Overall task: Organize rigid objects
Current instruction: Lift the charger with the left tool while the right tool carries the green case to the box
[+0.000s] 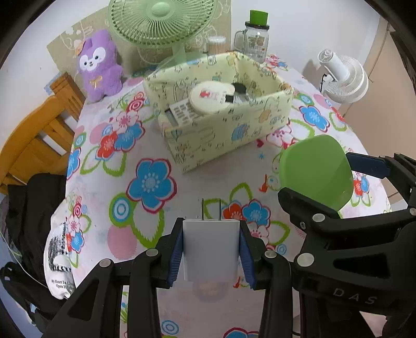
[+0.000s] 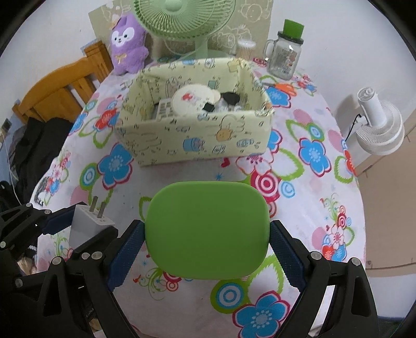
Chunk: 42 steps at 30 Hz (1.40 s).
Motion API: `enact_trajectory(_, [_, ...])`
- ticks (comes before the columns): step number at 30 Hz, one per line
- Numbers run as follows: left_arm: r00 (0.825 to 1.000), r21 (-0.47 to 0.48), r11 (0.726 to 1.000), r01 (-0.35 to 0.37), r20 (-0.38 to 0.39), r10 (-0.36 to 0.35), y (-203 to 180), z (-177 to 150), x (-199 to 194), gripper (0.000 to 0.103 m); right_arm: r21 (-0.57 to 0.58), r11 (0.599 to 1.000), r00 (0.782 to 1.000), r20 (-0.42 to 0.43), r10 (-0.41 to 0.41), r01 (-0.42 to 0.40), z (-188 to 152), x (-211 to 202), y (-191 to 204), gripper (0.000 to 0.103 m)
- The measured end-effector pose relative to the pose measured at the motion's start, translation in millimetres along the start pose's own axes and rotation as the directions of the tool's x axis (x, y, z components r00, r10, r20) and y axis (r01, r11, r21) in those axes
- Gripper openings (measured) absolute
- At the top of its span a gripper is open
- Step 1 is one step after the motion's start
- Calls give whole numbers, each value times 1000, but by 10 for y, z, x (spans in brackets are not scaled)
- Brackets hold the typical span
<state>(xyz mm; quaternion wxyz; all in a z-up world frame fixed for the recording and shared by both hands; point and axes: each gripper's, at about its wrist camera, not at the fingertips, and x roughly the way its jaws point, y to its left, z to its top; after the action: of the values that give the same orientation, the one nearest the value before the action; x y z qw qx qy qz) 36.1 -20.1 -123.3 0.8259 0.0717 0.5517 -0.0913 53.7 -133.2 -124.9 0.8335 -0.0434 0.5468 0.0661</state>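
The storage box (image 1: 218, 122) stands on the bench (image 1: 156, 145), which is covered by a flowered cloth. The box is open-topped, pale yellow-green with a cartoon print. Inside it I see a round white lid or disc (image 1: 212, 96) lying tilted on top of a keypad device (image 1: 182, 111), with dark and silver items (image 1: 238, 93) behind them that I cannot identify.

My left gripper (image 1: 211, 249) has its jaws narrow and clamped on a white charger plug (image 1: 210, 247); the two prongs point away from me, toward the box. The plug is held above the cloth, short of the box.

My right gripper (image 2: 206, 249) has its jaws wide apart and pressed on the two sides of a green rounded case (image 2: 206, 228). The case is also held above the cloth on the near side of the box.

Behind the box stand a purple plush toy (image 1: 100, 65), a green fan (image 1: 162, 20), a cotton-swab tub (image 1: 215, 44) and a glass mug jar (image 1: 256, 39) with a green cap.

The left wrist view shows the case only edge-on at the right, and a printed white bag (image 1: 59, 257) at the left bench edge. The right wrist view shows the full flat face of the case and the plug from the side. Both views show a white fan (image 2: 379, 124) off the bench at the right.
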Motion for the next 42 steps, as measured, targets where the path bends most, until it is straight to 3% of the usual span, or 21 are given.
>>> enact_trajectory(22, [996, 26, 1000, -7, 87, 5, -102, 548, -300, 40, -11, 1000, 996, 83, -22, 23, 496, -361, -245, 95])
enact_trajectory(42, [995, -26, 999, -34, 91, 36, -30, 1079, -135, 40, -79, 997, 996, 83, 18, -11, 1105, -170, -405, 95])
